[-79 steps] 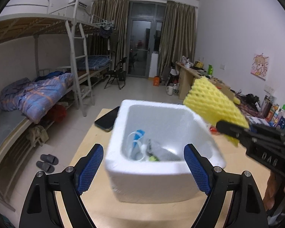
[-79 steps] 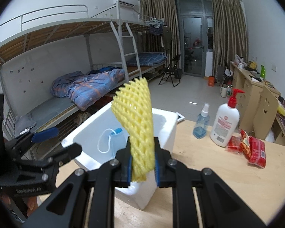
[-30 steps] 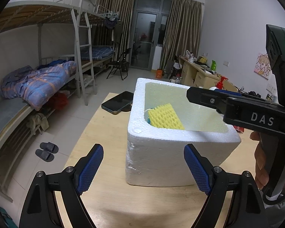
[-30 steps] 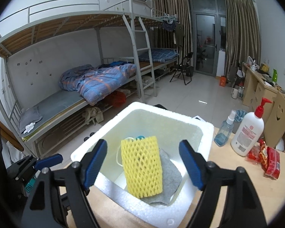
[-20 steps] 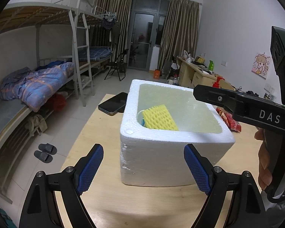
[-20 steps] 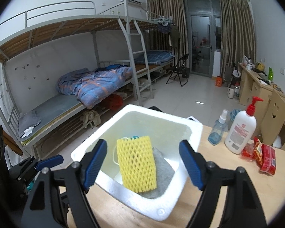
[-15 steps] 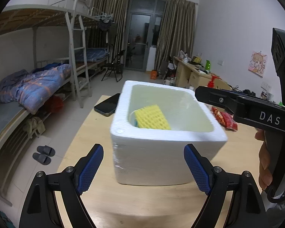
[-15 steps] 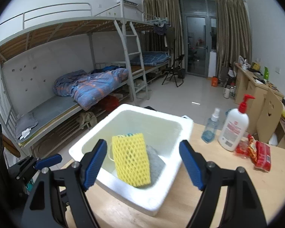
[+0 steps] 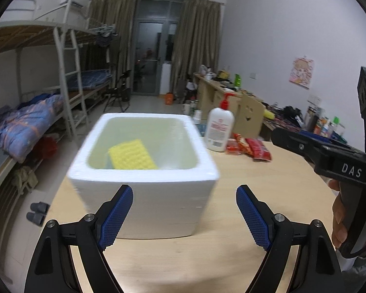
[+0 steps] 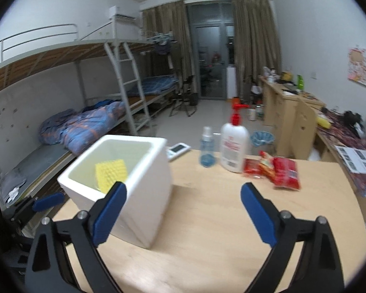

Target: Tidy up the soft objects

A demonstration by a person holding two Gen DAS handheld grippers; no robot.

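The yellow foam net (image 9: 131, 155) lies inside the white foam box (image 9: 144, 195) on the wooden table (image 9: 268, 195), touched by neither gripper. The left gripper (image 9: 184, 216) hangs before the box with its fingers wide apart and empty. The right gripper (image 10: 183, 211) has its jaws opening, nothing between them, beside the box.

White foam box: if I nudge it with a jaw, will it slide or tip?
The foam box looks like light polystyrene, so it would probably slide easily on the smooth wooden table. It holds only the yellow foam net and little else visible, so a high push might tip it.
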